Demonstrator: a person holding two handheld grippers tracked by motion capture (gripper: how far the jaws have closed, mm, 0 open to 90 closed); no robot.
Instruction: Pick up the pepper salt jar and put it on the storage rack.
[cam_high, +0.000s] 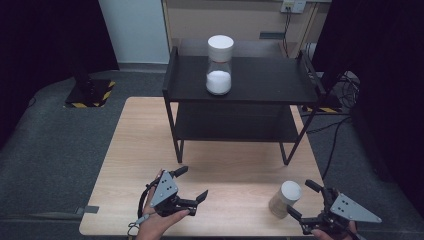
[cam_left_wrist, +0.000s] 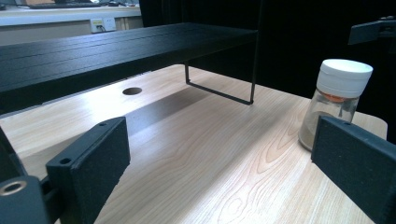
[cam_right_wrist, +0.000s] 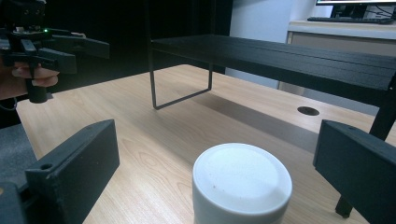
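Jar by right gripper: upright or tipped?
Upright: the jar stands on the table with its white lid on top.

In the right gripper view, the bottom edge cuts off the white-lidded jar (cam_right_wrist: 242, 186) below its lid, hiding its contents. In the left gripper view, the jar (cam_left_wrist: 337, 100) has its base hidden behind that gripper's 1 near jaw. In the high view, the bottom edge crops the right gripper (cam_high: 316, 202) beside the jar.

Our grippers (cam_high: 191, 184) are black, with blocky jaws, grey three-cornered screw-dotted plates on top, and trailing cables.
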